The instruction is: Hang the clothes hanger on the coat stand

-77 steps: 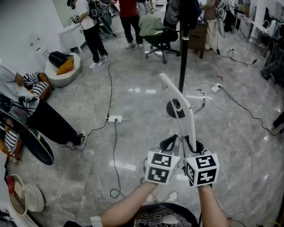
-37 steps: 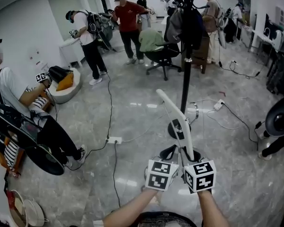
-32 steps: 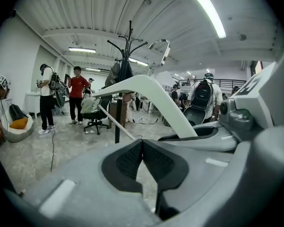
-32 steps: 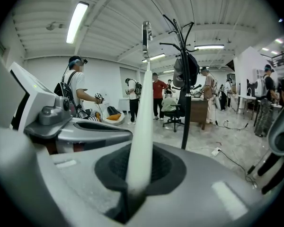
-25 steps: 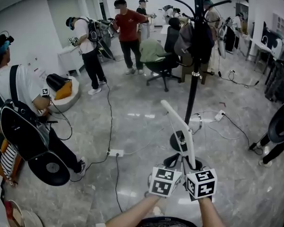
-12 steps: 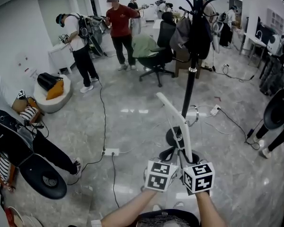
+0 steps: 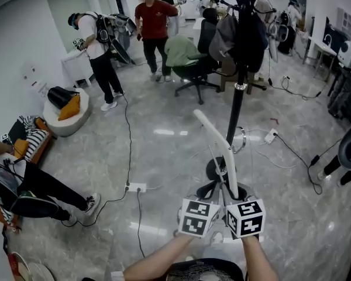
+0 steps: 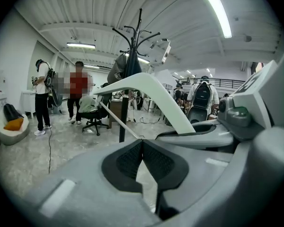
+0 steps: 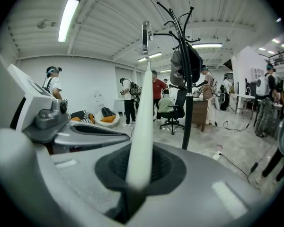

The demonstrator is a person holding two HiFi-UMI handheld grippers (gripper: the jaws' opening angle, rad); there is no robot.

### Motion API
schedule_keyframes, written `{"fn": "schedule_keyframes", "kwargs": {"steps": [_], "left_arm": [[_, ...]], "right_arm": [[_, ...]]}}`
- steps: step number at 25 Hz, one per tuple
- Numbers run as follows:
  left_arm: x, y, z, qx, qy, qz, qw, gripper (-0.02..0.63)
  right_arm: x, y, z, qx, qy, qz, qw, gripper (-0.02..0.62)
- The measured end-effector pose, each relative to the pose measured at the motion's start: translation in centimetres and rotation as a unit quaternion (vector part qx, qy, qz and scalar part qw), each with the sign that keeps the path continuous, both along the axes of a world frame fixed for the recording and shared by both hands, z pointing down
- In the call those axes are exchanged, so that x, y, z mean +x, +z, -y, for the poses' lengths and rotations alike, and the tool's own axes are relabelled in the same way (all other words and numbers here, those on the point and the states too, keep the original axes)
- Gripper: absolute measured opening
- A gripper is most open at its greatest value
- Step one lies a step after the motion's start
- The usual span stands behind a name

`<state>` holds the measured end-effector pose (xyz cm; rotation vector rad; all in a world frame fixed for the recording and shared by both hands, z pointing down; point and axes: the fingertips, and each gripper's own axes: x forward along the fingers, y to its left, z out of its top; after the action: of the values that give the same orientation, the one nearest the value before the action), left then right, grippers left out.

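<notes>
Clothes hanger (image 7: 231, 168), white, rises up and forward out of both grippers, which sit side by side. The right gripper (image 7: 238, 189) is clamped on its broad arm. The left gripper (image 7: 210, 188) has its pads pinched on the thin bar just left of that arm. Ahead of both, clear of the hanger's tip, stands the black coat stand (image 7: 238, 104), with dark garments (image 7: 241, 37) hung high on it.

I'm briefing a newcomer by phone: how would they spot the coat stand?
On the grey marble floor, just beyond the white hanger, a thin black pole rises from a round base: the coat stand. Unlike the office chair behind, it carries dark garments up high.
</notes>
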<state>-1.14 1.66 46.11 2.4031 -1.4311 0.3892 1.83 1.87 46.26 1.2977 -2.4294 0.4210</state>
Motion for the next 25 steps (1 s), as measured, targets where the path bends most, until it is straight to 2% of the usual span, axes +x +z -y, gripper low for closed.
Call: {"fn": "schedule_keyframes", "kwargs": {"steps": [10, 25], "left_arm": [[3.3, 0.2, 7.7, -0.009, -0.02, 0.021, 0.9995, 0.005], [6.6, 0.5, 13.4, -0.012, -0.06, 0.027, 0.9978, 0.005]], "right_arm": [[3.4, 0.2, 8.3, -0.008, -0.017, 0.013, 1.0, 0.034], [6.9, 0.6, 14.1, -0.01, -0.057, 0.015, 0.998, 0.034]]}}
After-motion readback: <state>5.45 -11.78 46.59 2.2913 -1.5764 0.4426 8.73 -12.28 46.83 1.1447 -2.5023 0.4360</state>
